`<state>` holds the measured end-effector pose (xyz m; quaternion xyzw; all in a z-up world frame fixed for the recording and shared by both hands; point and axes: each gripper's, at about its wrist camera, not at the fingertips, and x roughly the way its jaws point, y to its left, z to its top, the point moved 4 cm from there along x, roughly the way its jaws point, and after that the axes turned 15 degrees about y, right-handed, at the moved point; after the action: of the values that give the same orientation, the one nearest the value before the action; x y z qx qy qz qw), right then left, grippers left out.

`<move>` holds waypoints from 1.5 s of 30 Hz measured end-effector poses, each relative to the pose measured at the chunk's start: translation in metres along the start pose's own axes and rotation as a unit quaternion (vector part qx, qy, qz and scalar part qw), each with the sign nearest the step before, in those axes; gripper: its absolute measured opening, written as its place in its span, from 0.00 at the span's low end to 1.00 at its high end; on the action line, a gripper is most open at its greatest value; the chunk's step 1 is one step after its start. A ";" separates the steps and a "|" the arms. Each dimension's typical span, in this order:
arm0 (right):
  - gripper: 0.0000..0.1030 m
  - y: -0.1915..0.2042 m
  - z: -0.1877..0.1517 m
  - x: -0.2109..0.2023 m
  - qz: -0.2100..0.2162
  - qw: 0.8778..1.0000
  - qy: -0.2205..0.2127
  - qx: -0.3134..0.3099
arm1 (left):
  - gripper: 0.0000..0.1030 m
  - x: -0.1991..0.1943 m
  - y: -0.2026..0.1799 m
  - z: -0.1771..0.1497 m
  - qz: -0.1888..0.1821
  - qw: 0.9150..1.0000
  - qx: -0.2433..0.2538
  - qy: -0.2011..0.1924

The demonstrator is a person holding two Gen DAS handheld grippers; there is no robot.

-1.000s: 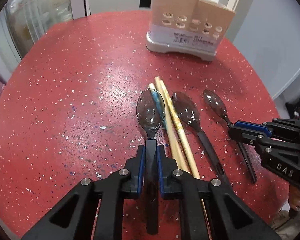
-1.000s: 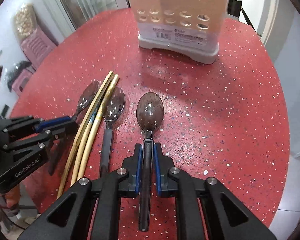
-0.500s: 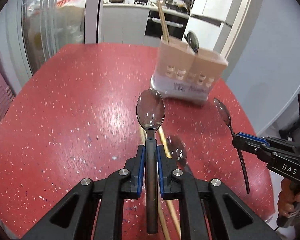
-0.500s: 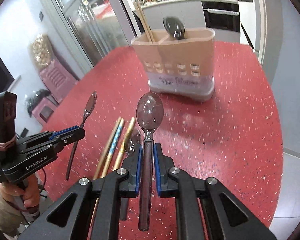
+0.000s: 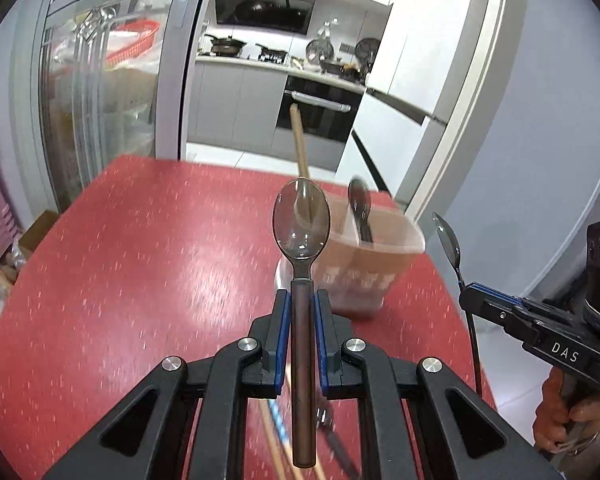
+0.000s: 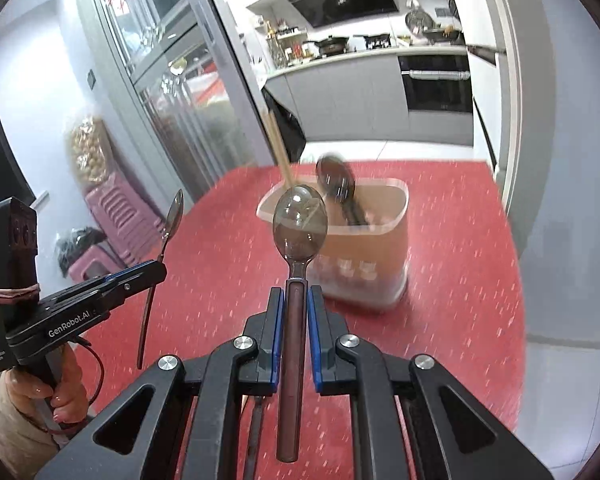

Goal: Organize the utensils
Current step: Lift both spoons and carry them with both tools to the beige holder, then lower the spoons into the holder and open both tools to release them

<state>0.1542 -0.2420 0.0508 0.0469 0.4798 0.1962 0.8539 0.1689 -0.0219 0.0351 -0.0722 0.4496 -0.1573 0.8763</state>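
Spoons (image 5: 301, 224) (image 6: 299, 224) sit clamped in both hand-held grippers (image 5: 302, 312) (image 6: 296, 304); blurred holder (image 6: 364, 236) ahead, seemingly compartmented.

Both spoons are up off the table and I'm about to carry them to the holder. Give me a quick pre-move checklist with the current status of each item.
1. Left gripper clamped on its spoon: ok.
2. Right gripper clamped on its spoon: ok.
3. Both spoons bowl-up and aligned with the fingers: ok.
4. Holder upright on the red table: ok.
5. Free room in the holder, beside its dark spoon and chopsticks: cannot tell, blurred.
6. Chopsticks left on the table: not ok, still to collect.
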 end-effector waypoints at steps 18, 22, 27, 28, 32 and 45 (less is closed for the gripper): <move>0.12 -0.030 0.102 0.012 -0.017 0.997 -0.073 0.009 | 0.37 0.029 -0.024 0.123 -0.019 0.996 0.005 -0.082; 0.12 -0.034 0.122 0.022 -0.026 0.995 -0.096 0.003 | 0.37 0.047 -0.024 0.135 -0.010 0.997 0.000 -0.078; 0.12 -0.037 0.132 0.042 -0.051 0.992 -0.119 -0.011 | 0.36 0.064 -0.025 0.142 0.003 0.995 0.000 -0.096; 0.12 -0.037 0.133 0.045 -0.059 0.991 -0.122 -0.014 | 0.36 0.066 -0.026 0.142 0.006 0.995 0.000 -0.100; 0.12 -0.040 0.130 0.059 -0.077 0.988 -0.131 -0.027 | 0.37 0.074 -0.027 0.137 0.021 0.993 0.004 -0.120; 0.12 -0.028 0.095 0.080 -0.112 0.983 -0.128 -0.076 | 0.37 0.092 -0.026 0.107 0.046 0.992 0.023 -0.117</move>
<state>0.2787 -0.2273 0.0300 -0.0476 0.3526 0.1276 0.9258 0.3002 -0.0796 0.0346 -0.0491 0.3427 -0.1171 0.9308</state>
